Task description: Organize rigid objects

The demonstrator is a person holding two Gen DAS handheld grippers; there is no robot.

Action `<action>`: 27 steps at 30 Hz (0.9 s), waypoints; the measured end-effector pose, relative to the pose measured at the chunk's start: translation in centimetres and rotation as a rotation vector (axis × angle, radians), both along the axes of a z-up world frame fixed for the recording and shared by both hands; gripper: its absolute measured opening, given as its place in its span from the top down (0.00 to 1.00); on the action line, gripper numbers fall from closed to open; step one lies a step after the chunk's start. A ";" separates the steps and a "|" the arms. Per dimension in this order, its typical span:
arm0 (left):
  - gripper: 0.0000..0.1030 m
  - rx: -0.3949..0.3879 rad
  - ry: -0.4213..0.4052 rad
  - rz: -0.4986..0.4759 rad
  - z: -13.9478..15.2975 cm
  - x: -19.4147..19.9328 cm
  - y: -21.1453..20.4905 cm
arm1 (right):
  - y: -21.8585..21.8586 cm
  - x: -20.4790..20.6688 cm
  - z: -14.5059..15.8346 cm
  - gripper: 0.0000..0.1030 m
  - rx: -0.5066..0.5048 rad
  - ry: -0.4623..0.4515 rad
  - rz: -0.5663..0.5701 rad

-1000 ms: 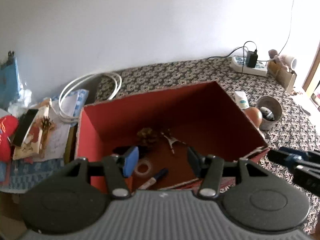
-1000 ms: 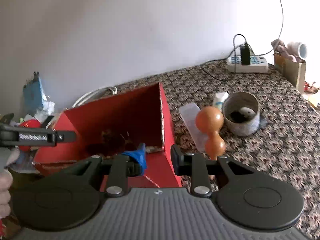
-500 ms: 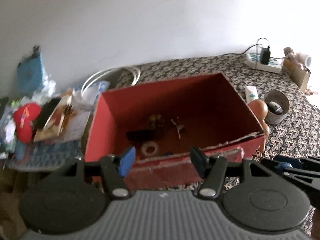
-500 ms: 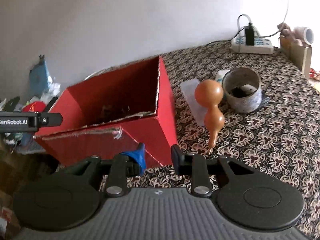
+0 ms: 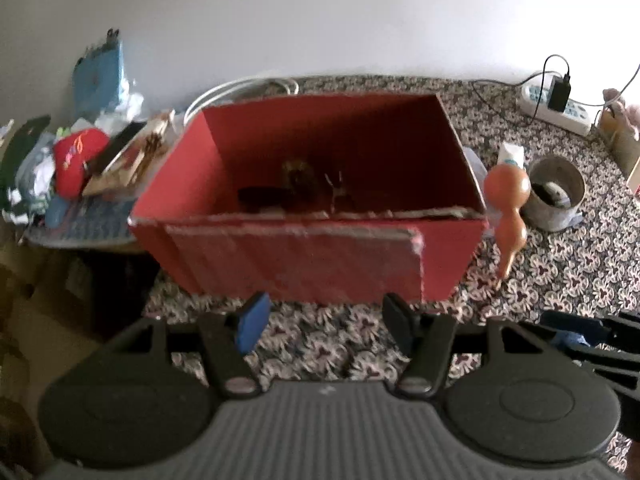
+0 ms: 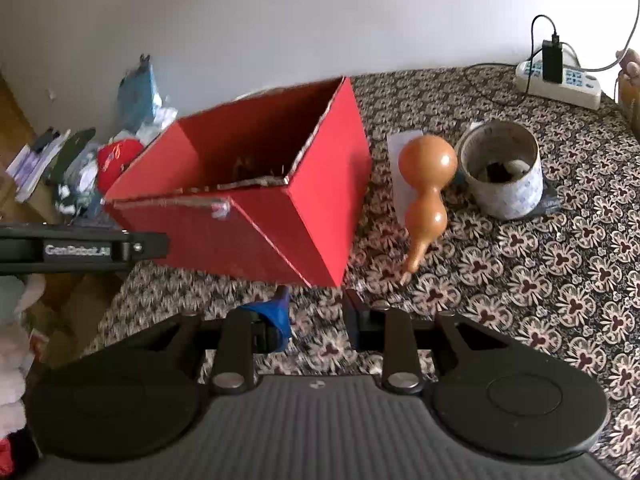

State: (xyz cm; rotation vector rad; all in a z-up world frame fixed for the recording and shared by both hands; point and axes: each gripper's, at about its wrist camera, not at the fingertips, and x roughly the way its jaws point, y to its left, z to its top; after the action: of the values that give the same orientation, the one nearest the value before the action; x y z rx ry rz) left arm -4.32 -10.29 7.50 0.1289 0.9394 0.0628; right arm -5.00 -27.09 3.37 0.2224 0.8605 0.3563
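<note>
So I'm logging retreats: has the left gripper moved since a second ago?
Yes. The left gripper has pulled back out of the red box, now short of its front wall.

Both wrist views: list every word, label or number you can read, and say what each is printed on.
"GenRobot.AI": white lettering, slightly blurred, on the side of the left gripper, seen in the right wrist view.
Red pouch: a yellow mark, not readable.
White tube behind the gourd: teal print, too blurred.
Power strip: blue markings, too small.
Cup: pale pattern, no legible text.
</note>
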 end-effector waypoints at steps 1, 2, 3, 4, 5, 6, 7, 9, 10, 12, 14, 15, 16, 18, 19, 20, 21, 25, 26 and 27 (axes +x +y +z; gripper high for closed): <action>0.37 0.002 0.009 0.012 -0.3 -0.2 -0.2 | -0.2 -0.1 -0.1 0.89 0.001 0.004 0.015; 0.37 -0.002 0.021 0.023 -0.6 -0.3 -0.4 | -0.3 -0.2 -0.2 0.89 0.002 0.006 0.027; 0.37 -0.008 0.034 0.033 -0.9 -0.3 -0.4 | -0.4 -0.4 -0.1 0.89 0.002 0.006 0.038; 0.37 -0.013 0.046 0.043 -1.1 -0.4 -0.4 | -0.5 -0.5 -0.1 0.89 0.002 0.004 0.048; 0.37 -0.014 0.056 0.053 -1.2 -0.5 -0.3 | -0.5 -0.6 -0.1 0.89 0.004 0.004 0.055; 0.37 -0.012 0.062 0.063 -1.3 -0.5 -0.3 | -0.6 -0.8 0.0 0.89 0.011 0.005 0.060; 0.37 -0.005 0.063 0.072 -1.3 -0.6 -0.3 | -0.6 -0.8 0.0 0.89 0.019 0.008 0.064; 0.37 0.014 0.069 0.087 -1.2 -0.8 -0.1 | -0.3 -0.9 0.0 0.89 0.019 0.020 0.065; 0.37 0.021 0.074 0.091 -1.2 -0.8 0.0 | 0.0 -0.8 -0.1 0.89 0.011 0.026 0.068; 0.37 0.034 0.079 0.102 -1.4 -1.0 0.4 | 0.7 -0.9 -0.2 0.89 0.012 0.030 0.090; 0.37 0.038 0.086 0.115 -1.6 -1.0 1.0 | 1.7 -1.0 -0.3 0.89 0.007 0.035 0.112; 0.37 0.035 0.091 0.120 -1.6 -0.9 1.4 | 2.1 -1.1 -0.3 0.88 0.002 0.035 0.117; 0.37 0.029 0.095 0.124 -1.7 -0.9 1.7 | 2.5 -1.3 -0.3 0.88 0.001 0.035 0.121; 0.37 0.017 0.098 0.124 -1.8 -0.9 2.4 | 3.2 -1.4 -0.3 0.88 -0.003 0.038 0.134; 0.37 0.012 0.099 0.122 -1.8 -0.9 2.8 | 3.7 -1.4 -0.3 0.88 -0.012 0.043 0.136; 0.37 0.009 0.101 0.118 -1.9 -0.8 3.1 | 4.0 -1.3 -0.3 0.88 -0.023 0.046 0.132; 0.37 0.006 0.105 0.112 -2.0 -0.7 3.6 | 4.4 -1.2 -0.3 0.88 -0.035 0.047 0.122; 0.37 -0.006 0.123 0.074 -2.6 -0.2 5.1 | 6.1 -0.9 -0.6 0.88 -0.054 0.063 0.075; 0.37 -0.007 0.129 0.058 -2.7 0.0 5.7 | 6.6 -0.8 -0.7 0.88 -0.056 0.070 0.056; 0.37 -0.006 0.135 0.047 -2.9 0.3 6.2 | 7.2 -0.7 -0.8 0.88 -0.062 0.077 0.036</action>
State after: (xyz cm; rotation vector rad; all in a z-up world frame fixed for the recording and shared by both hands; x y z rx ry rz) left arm -4.04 -4.12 4.63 0.1069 1.0774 0.0954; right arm -5.74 -19.91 2.62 0.1637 0.9512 0.3558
